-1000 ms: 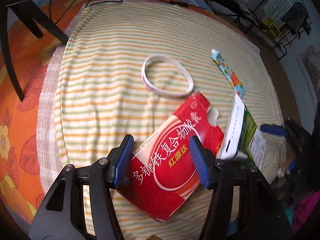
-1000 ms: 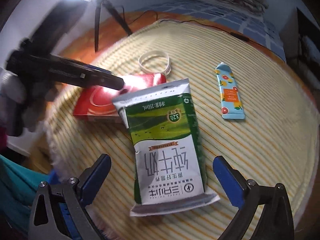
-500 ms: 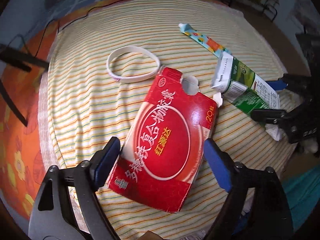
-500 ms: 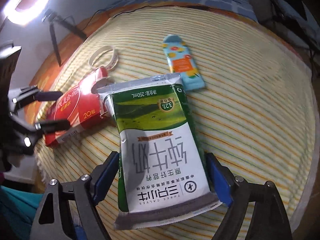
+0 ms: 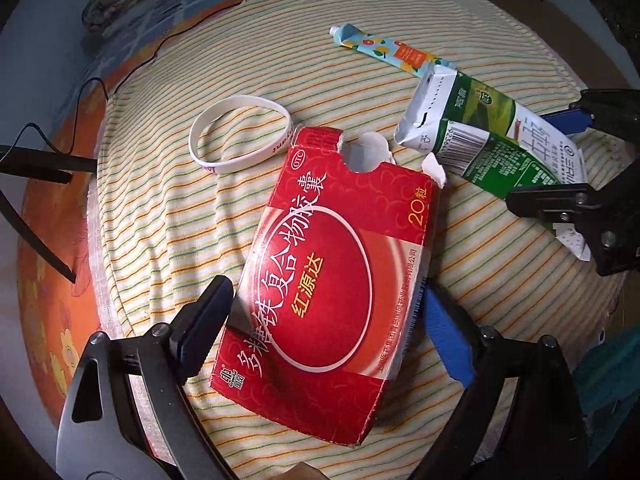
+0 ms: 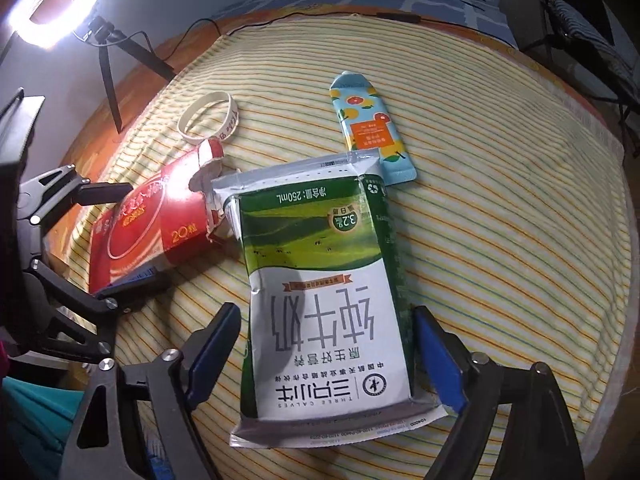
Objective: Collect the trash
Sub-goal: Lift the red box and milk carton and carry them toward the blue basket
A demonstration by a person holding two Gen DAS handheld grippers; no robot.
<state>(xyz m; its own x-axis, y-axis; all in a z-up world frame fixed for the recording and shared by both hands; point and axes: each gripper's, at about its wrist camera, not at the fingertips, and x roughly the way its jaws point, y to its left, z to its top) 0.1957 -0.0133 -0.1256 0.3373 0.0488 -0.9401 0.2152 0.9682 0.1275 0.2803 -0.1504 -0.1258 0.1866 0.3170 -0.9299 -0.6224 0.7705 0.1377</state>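
Left gripper [image 5: 326, 328] just spread open around the red box [image 5: 332, 264], lower center; right gripper [image 6: 326, 352] has been closing, jaws not yet touching the milk carton [image 6: 320, 292] between them.

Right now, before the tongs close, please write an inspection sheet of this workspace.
Surface: striped towel over an orange flowered cover.
Job's things: red box, torn open; green milk carton, flattened; fruit-print tube.
Clutter: white wristband.
Tongs: left tongs open astride the box, just been opening; right tongs astride the carton, just been closing.
Cables: black cable at the far edge.
Surroundings: ring light on a tripod.
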